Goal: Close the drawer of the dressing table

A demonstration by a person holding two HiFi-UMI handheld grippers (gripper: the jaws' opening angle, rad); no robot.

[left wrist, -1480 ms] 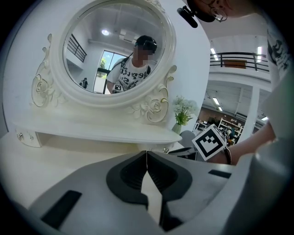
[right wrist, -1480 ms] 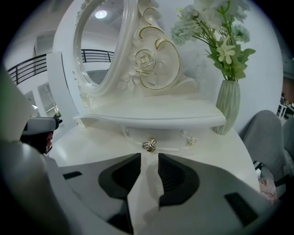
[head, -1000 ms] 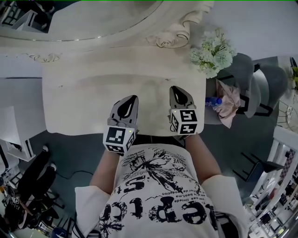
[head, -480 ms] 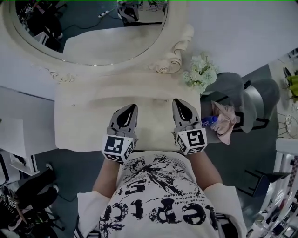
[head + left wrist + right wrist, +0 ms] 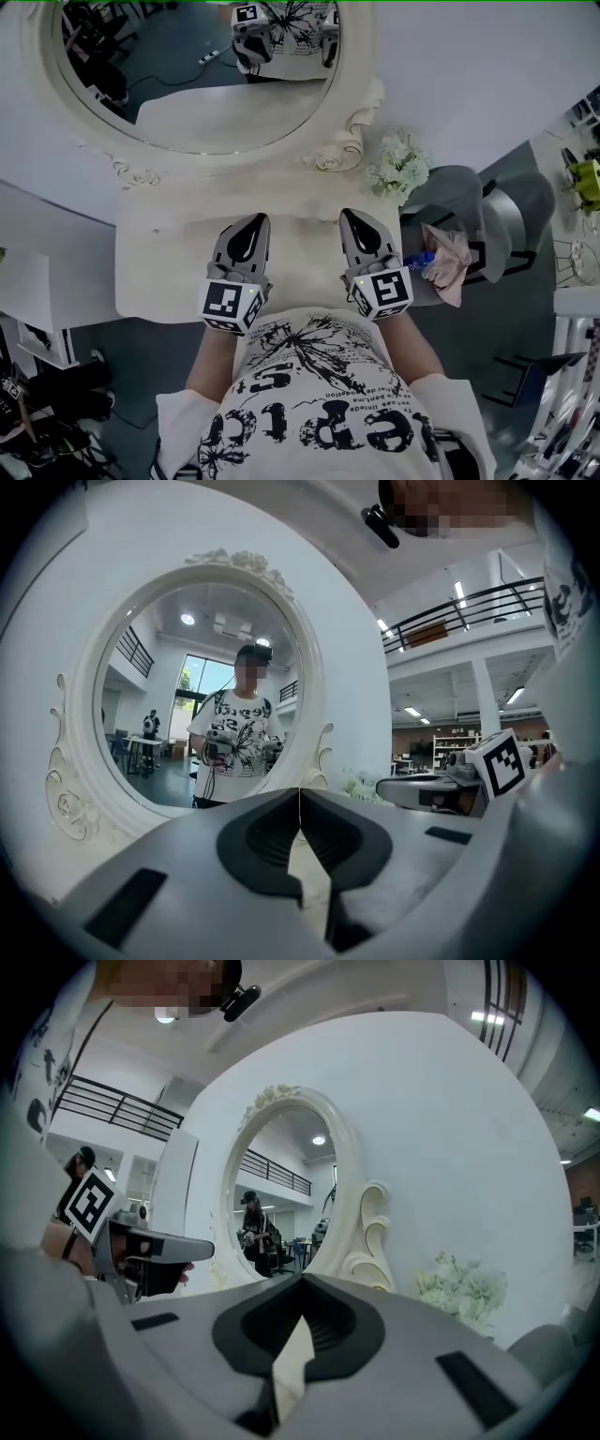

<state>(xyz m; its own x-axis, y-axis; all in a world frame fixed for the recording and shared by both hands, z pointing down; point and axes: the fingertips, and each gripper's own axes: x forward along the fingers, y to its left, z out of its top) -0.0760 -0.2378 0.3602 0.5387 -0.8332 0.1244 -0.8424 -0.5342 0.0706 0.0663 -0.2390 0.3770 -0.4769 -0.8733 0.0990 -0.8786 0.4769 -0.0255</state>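
The cream dressing table [image 5: 169, 272] stands in front of me, seen from above in the head view, with its oval mirror [image 5: 197, 84] behind it. Its drawer is out of sight below the front edge and my body. My left gripper [image 5: 254, 219] hovers over the table top left of centre, its jaws closed tip to tip on nothing. The right gripper [image 5: 350, 215] hovers beside it to the right, also shut and empty. In the left gripper view, the left gripper [image 5: 300, 794] points level at the mirror [image 5: 206, 714]. The right gripper [image 5: 302, 1283] faces the mirror frame [image 5: 366, 1232].
White flowers [image 5: 398, 167] stand at the table's back right corner. Right of the table is a grey chair [image 5: 492, 211] with a pink cloth [image 5: 452, 264] and a blue bottle [image 5: 418, 261]. Dark chairs and cables [image 5: 47, 412] lie on the floor at the left.
Both grippers have risen from the table's front edge to above its top and now point more level. The head view has tipped up, showing much more of the mirror.
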